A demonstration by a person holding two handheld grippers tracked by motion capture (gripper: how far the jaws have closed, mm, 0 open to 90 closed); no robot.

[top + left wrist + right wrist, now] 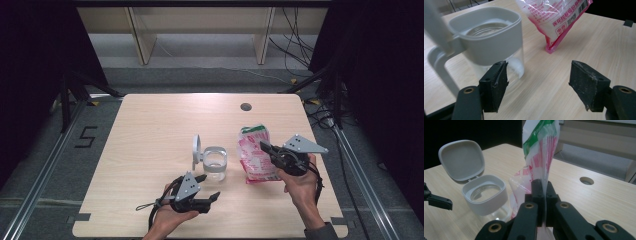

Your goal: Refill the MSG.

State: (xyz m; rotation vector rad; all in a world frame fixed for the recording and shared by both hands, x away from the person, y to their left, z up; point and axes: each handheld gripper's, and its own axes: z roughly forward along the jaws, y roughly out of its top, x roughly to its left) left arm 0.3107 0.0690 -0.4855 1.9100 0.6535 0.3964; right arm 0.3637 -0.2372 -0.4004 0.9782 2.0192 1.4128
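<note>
A clear jar (215, 167) with a grey collar and a flipped-up grey lid (197, 148) stands mid-table; it shows close in the left gripper view (486, 42) and in the right gripper view (485, 196). A pink and white plastic bag (255, 152) with a green top hangs upright right of the jar, lifted at its edge. My right gripper (267, 148) is shut on the bag's film (541, 170), jaws pressed together on it. My left gripper (209, 187) sits open near the front edge, just in front of the jar, nothing between its fingers (496, 83).
A round cable hole (245, 106) lies in the tabletop at the back right. Light wooden table (150, 130) with bare room on its left half. Cables and dark frames stand on the floor beyond the right and left edges.
</note>
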